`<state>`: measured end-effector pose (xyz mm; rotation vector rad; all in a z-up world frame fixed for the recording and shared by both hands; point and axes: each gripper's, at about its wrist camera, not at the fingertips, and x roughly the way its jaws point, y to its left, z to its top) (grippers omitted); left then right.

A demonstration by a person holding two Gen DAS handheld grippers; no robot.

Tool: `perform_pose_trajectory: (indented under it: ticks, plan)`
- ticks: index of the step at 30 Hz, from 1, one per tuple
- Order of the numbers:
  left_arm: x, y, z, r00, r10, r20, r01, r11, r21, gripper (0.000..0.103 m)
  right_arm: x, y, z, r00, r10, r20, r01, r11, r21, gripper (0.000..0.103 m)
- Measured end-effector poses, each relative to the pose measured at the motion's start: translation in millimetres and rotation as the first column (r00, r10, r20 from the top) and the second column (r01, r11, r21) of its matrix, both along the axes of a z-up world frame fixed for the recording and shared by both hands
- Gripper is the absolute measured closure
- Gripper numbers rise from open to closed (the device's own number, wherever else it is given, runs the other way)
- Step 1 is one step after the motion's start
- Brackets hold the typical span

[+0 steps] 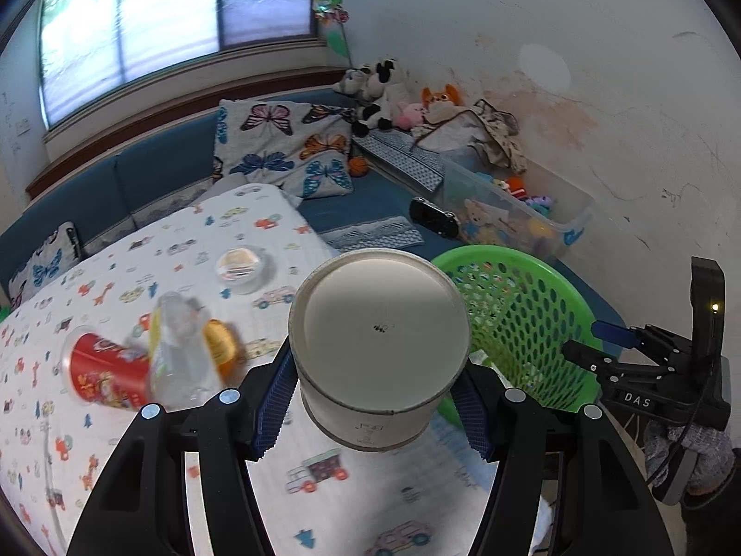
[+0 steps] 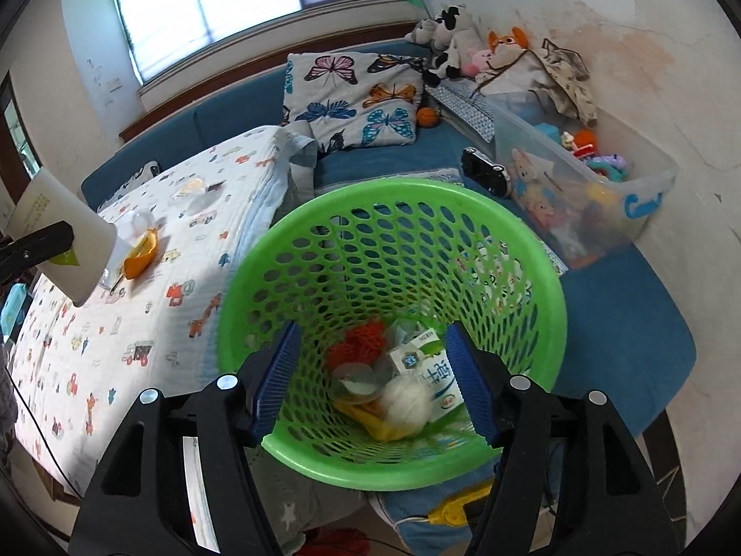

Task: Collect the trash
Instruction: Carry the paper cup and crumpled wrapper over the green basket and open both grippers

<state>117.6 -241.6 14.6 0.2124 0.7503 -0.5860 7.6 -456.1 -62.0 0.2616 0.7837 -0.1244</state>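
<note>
One white paper cup (image 1: 377,347) sits clamped between the left gripper's (image 1: 375,410) blue pads, bottom toward the camera, held above the printed bedspread (image 1: 185,250) just beside the green basket (image 2: 393,213). Inside the basket lie a milk carton (image 2: 428,370), a white ball (image 2: 407,401) and orange scraps. Over it, the right gripper (image 2: 373,382) hangs with jaws apart, holding nothing.
</note>
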Motion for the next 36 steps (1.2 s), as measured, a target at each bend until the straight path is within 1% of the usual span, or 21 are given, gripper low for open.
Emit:
perform_pose_trajectory:
  ticks: [13, 18, 24, 31, 35, 36]
  plan:
    - [-1.1, -61.0, -26.3, 0.996, -0.084, -0.042, 0.086, 0.995, 0.054, 0.041, -24.1, -9.2, 7.2, 0.999, -0.016, 0.036, 0.016, 1.0, 0.012, 0.031]
    - [-0.3, -81.8, -40.7, 0.992, -0.109, -0.065, 0.114, 0.99, 0.078, 0.041, -32.4, -13.4, 6.6, 0.999, -0.033, 0.037, 0.032, 0.999, 0.02, 0.031]
    - [-0.2, -95.2, -52.2, 0.988, -0.127, -0.086, 0.135, 0.987, 0.09, 0.04, -38.3, -16.3, 3.8, 0.998, -0.047, 0.033, 0.046, 0.999, 0.027, 0.031]
    - [-0.1, -103.0, -57.8, 0.986, -0.138, -0.097, 0.148, 0.984, 0.098, 0.04, -39.5, -18.2, 1.7, 0.998, -0.05, 0.031, 0.049, 0.998, 0.036, 0.03]
    - [0.7, -107.0, -60.0, 0.984, -0.142, -0.106, 0.152, 0.984, 0.096, 0.039, -40.4, -18.6, 0.7, 0.998, -0.052, 0.03, 0.051, 0.998, 0.04, 0.03]
    - [1.1, -107.5, -60.3, 0.984, -0.144, -0.109, 0.155, 0.984, 0.094, 0.037, -40.2, -19.2, 0.7, 0.998, -0.052, 0.03, 0.051, 0.998, 0.041, 0.03]
